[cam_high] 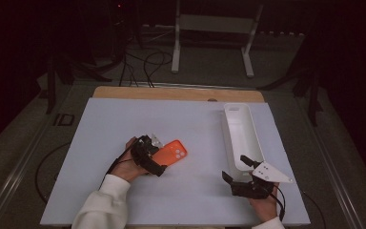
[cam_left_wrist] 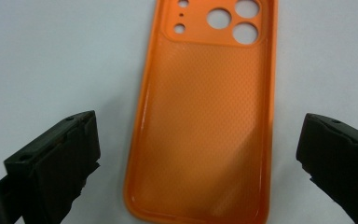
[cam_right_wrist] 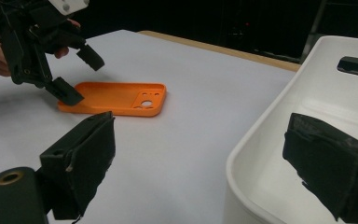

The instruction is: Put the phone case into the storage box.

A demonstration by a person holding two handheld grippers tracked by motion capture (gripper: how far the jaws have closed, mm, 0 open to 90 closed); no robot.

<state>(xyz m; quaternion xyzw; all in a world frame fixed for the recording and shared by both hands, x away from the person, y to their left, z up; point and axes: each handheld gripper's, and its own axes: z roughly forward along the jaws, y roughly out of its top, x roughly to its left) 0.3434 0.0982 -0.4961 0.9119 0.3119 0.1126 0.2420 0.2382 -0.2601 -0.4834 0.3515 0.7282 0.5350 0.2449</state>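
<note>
Jaws on my left gripper [cam_left_wrist: 198,158] stand wide apart, and the orange phone case [cam_left_wrist: 205,116] lies flat on the white tabletop [cam_left_wrist: 51,56] in the gap between them. In the left gripper view the case runs lengthwise away from the jaws, hollow side up, its camera cut-outs at the far end. White tabletop shows between each jaw and the near long edge of the case, so I read neither as touching it there. From the right gripper view, the lower jaw of the left gripper [cam_right_wrist: 74,77] sits right at the near end of the case [cam_right_wrist: 114,99] and the upper jaw hangs above it; whether the lower one rests on the rim I cannot tell. Nothing is clamped.

My right gripper [cam_high: 243,172] is also wide open and holds nothing. In the right gripper view its left jaw stands over bare tabletop, while its right jaw sits over the inside of the long white tray [cam_right_wrist: 279,135], with the tray's rounded near rim rising between the two jaws. In the high view this gripper is at the near end of the tray [cam_high: 248,114], one jaw over the tray's floor and the other just outside its wall. I cannot tell if either jaw touches the rim. The case [cam_high: 170,152] lies well apart from the tray, to the left of my right jaws.
</note>
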